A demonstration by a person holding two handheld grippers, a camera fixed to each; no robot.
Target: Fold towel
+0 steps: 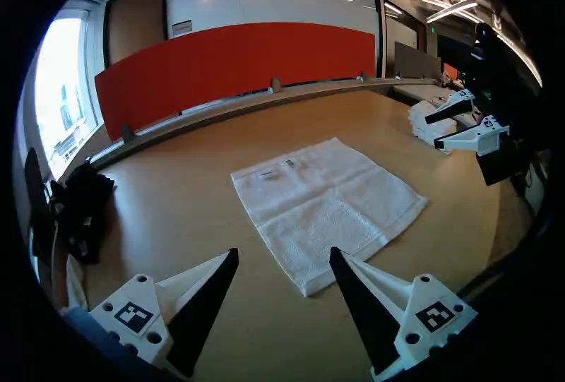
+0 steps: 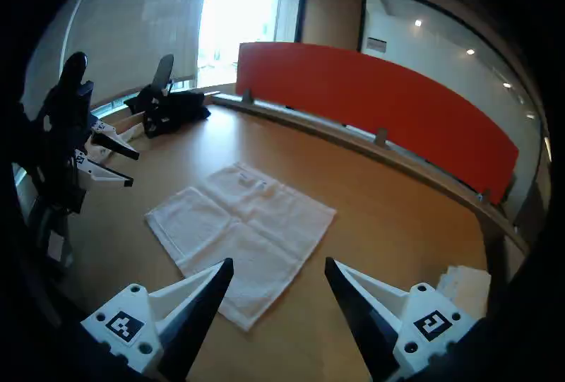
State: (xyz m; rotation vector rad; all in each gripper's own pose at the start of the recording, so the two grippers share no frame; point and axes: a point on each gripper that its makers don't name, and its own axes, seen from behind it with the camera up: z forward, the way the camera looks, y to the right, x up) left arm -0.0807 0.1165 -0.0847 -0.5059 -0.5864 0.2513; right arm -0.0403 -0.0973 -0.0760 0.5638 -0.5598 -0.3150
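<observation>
Nothing is folded yet: the towel [image 1: 328, 205] lies flat mid-worktop [image 1: 198, 170]; left claw [image 1: 282, 251] and right claw [image 2: 278, 260] gape apart, empty.

**White towel lies flat between two spread tools**

The right tool [image 2: 277, 269] hangs over the wooden surface [image 2: 395, 219], its fingers wide apart and framing the near corner of a white towel [image 2: 240, 230]. The towel lies spread flat, creased into quarters, with a small label near its far edge. At the left, the left tool [image 2: 134, 170] hovers beside the towel, fingers also apart. A red partition [image 2: 381, 110] lines the surface's far side. A folded white stack [image 2: 466, 287] sits at lower right.
</observation>
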